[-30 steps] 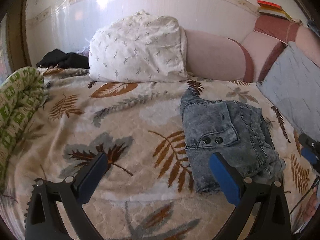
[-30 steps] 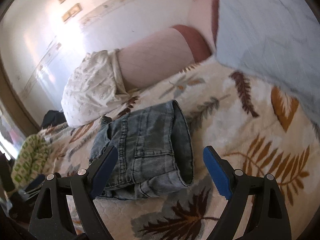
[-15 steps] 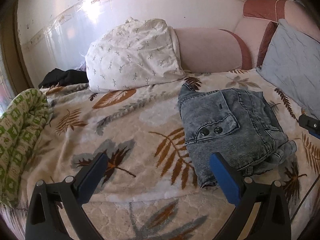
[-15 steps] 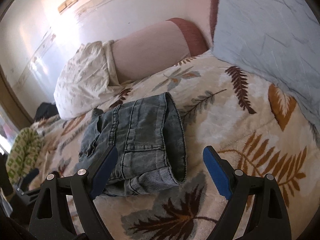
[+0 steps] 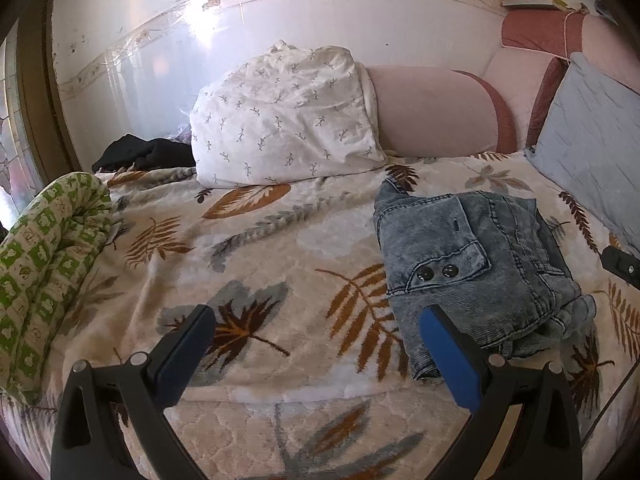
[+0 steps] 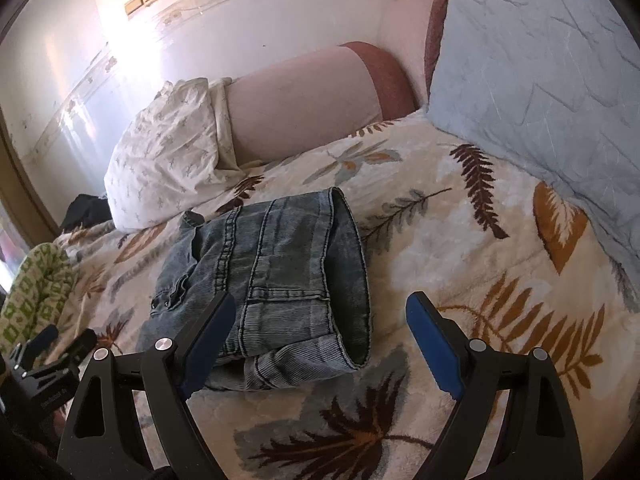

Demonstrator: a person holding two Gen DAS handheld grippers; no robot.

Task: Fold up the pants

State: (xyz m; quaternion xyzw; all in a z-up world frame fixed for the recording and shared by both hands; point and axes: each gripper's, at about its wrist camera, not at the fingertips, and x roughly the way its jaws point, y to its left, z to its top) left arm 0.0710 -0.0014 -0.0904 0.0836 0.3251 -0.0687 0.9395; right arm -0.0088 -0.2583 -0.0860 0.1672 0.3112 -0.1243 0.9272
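Observation:
The grey-blue denim pants (image 5: 472, 264) lie folded into a compact bundle on the leaf-patterned bedspread (image 5: 280, 248). In the right wrist view the pants (image 6: 276, 276) show a waistband edge on their right side. My left gripper (image 5: 316, 336) is open and empty, above the bedspread, near and left of the pants. My right gripper (image 6: 320, 328) is open and empty, hovering just in front of the bundle's near right corner. Neither gripper touches the pants.
A white patterned pillow (image 5: 284, 120) and a pink bolster (image 5: 432, 116) lie against the back wall. A light-blue quilted cushion (image 6: 540, 68) stands at the right. A green-and-white rolled blanket (image 5: 44, 256) lies at the left edge, dark clothing (image 5: 144, 156) behind it.
Both grippers have pulled back and up from the pants, which appear smaller and farther. The pants lie still; both grippers stay open.

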